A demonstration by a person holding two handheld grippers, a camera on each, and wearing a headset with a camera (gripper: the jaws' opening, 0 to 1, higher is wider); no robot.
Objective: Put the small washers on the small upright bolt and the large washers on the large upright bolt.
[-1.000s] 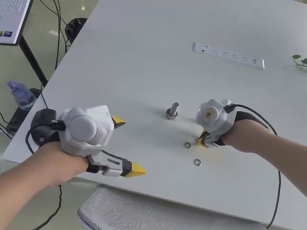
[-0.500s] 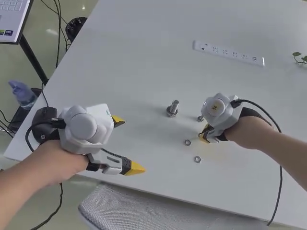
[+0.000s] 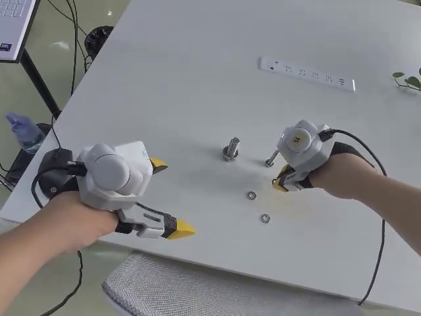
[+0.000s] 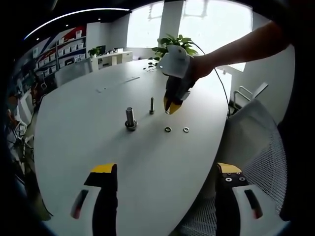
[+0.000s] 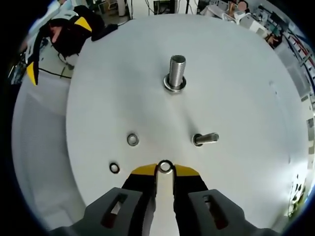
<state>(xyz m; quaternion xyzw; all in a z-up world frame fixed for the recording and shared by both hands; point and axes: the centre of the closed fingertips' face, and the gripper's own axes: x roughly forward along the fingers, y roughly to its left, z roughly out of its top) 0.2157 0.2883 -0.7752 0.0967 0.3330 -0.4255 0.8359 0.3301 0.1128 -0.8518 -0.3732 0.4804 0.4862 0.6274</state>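
As the washer (image 5: pixel 166 162) is judged light, stiff and slick, it is pinched rim-wise in the right gripper (image 5: pixel 166 171), bolt (image 5: pixel 205 139) at two o'clock, the left gripper (image 4: pixel 166 168) held wide.

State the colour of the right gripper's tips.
Right gripper: yellow, best in right gripper view.

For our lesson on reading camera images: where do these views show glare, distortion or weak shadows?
Left gripper view: windows are blown out, and the fisheye curves the table edge. Right gripper view: table bulges round, yet the washer between the jaws is sharp. Head view: even light, faint shadows by the large bolt.
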